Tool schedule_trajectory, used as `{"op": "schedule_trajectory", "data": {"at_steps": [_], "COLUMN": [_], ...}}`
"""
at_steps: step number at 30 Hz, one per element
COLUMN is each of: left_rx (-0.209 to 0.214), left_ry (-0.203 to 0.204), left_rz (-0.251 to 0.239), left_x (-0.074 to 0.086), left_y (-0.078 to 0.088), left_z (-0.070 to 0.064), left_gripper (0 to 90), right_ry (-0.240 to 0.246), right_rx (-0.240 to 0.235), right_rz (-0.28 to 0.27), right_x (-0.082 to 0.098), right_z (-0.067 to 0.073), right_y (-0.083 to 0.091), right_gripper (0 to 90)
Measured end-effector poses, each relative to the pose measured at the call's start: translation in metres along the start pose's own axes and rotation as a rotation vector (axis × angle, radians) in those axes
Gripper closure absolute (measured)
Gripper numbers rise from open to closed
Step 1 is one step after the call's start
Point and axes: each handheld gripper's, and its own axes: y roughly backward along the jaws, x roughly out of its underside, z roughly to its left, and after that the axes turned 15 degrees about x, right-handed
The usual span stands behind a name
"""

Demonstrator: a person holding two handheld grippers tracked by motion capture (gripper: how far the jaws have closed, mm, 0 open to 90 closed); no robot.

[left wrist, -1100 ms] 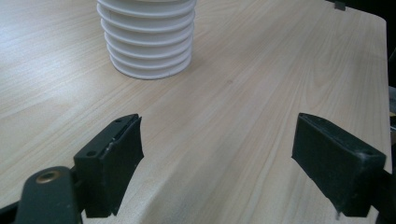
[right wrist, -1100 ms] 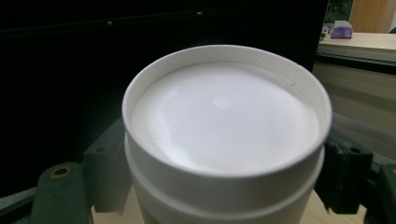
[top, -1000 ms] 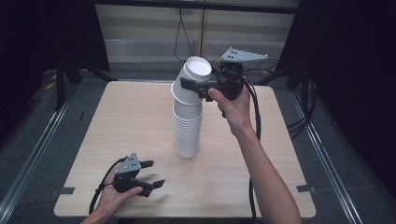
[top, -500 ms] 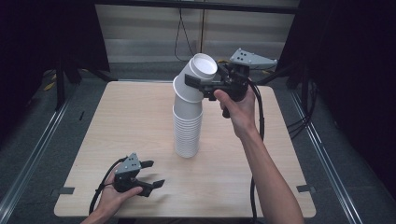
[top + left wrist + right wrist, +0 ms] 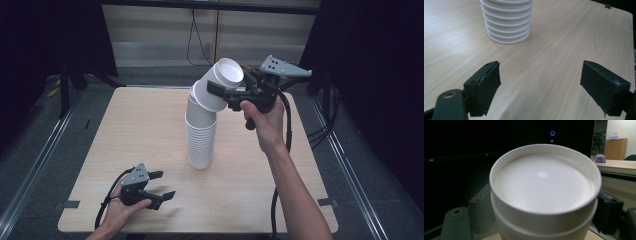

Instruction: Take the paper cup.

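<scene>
A tall stack of white paper cups (image 5: 201,140) stands upside down near the middle of the worktop (image 5: 125,130), and its top few cups (image 5: 217,86) lean over toward the right tongs (image 5: 218,92), which are clamped on them just below the uppermost base. In the right gripper view that round white base (image 5: 544,181) sits directly ahead, with a black jaw pressed against the cup wall on either side. The step in hand looks like peeling one or a few cups off the top. The next move probably calls for a pull up and away along the tilted axis, so the cups slide free instead of dragging the column over.

The left tongs (image 5: 159,184) rest low on the worktop, well short of the stack's foot (image 5: 507,30), jaws spread wide and empty, too far off to steady the stack. Bare wood lies between them and the stack. Cables trail from both tools; nothing else crowds the lift.
</scene>
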Motion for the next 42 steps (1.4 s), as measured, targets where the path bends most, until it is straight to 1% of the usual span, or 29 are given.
{"op": "schedule_trajectory", "data": {"at_steps": [1, 3, 4, 6, 13, 15, 17, 18, 21, 23, 25, 29, 31, 32, 34, 35, 36, 37, 39, 40, 42], "left_rx": [0.001, 0.0, 0.0, 0.001, 0.003, 0.004, 0.004, -0.003, -0.005, -0.005, -0.004, 0.001, -0.002, 0.002, 0.013, 0.018, 0.016, 0.006, 0.009, 0.013, 0.018], "left_ry": [0.001, 0.0, 0.0, -0.001, 0.002, -0.001, 0.001, 0.001, 0.009, 0.003, 0.008, 0.003, -0.002, 0.001, -0.01, -0.021, -0.024, -0.031, -0.025, -0.026, -0.027], "left_rz": [0.0, 0.0, 0.0, 0.001, -0.002, -0.001, -0.009, -0.01, -0.013, -0.014, -0.021, -0.028, -0.032, -0.038, -0.042, -0.054, -0.077, -0.09, -0.117, -0.127, -0.132], "left_x": [0.0, 0.0, 0.0, 0.0, 0.0, 0.0, -0.001, -0.001, 0.0, -0.001, -0.001, -0.003, -0.005, -0.007, -0.01, -0.013, -0.016, -0.019, -0.024, -0.026, -0.029], "left_y": [0.0, 0.0, 0.0, 0.0, 0.0, 0.0, 0.001, 0.002, 0.002, 0.003, 0.002, 0.002, 0.002, 0.001, 0.002, 0.003, 0.005, 0.008, 0.012, 0.013, 0.013], "left_z": [0.0, 0.0, 0.0, 0.0, 0.0, 0.0, 0.001, 0.002, 0.003, 0.003, 0.003, 0.003, 0.003, 0.002, 0.001, 0.001, 0.001, 0.001, 0.002, 0.003, 0.002], "left_gripper": [16.0, 16.0, 16.0, 16.0, 16.0, 16.0, 16.0, 16.0, 16.0, 16.0, 16.0, 16.0, 15.9, 15.9, 15.9, 16.0, 16.0, 16.0, 15.9, 15.9, 15.9], "right_ry": [0.0, -0.005, -0.005, -0.008, 0.004, 0.007, 0.0, 0.0, 0.007, 0.01, 0.013, 0.023, 0.022, 0.021, 0.014, 0.009, 0.006, 0.002, -0.012, -0.012, -0.021], "right_rx": [0.0, 0.002, 0.002, 0.007, 0.018, 0.023, 0.028, 0.03, 0.036, 0.036, 0.042, 0.044, 0.041, 0.041, 0.037, 0.033, 0.031, 0.03, 0.029, 0.027, 0.026], "right_rz": [0.0, -0.01, -0.01, -0.019, -0.005, -0.007, -0.011, -0.016, -0.018, -0.017, -0.008, 0.009, 0.024, 0.031, 0.046, 0.055, 0.066, 0.077, 0.093, 0.103, 0.111], "right_x": [0.0, 0.003, 0.003, 0.005, 0.013, 0.017, 0.02, 0.021, 0.021, 0.021, 0.022, 0.028, 0.034, 0.038, 0.046, 0.05, 0.055, 0.059, 0.067, 0.071, 0.077], "right_z": [0.0, -0.001, -0.001, -0.002, -0.003, -0.005, -0.007, -0.007, -0.008, -0.008, -0.008, -0.006, -0.006, -0.005, -0.005, -0.005, -0.005, -0.006, -0.007, -0.007, -0.009], "right_y": [0.0, 0.008, 0.008, 0.014, 0.027, 0.031, 0.036, 0.038, 0.046, 0.05, 0.054, 0.061, 0.064, 0.065, 0.066, 0.066, 0.067, 0.067, 0.067, 0.067, 0.067], "right_gripper": [20.0, 20.0, 20.0, 20.0, 20.0, 20.0, 20.0, 20.0, 20.1, 20.1, 20.1, 20.1, 20.2, 20.2, 20.2, 20.2, 20.3, 20.3, 20.4, 20.4, 20.4]}}
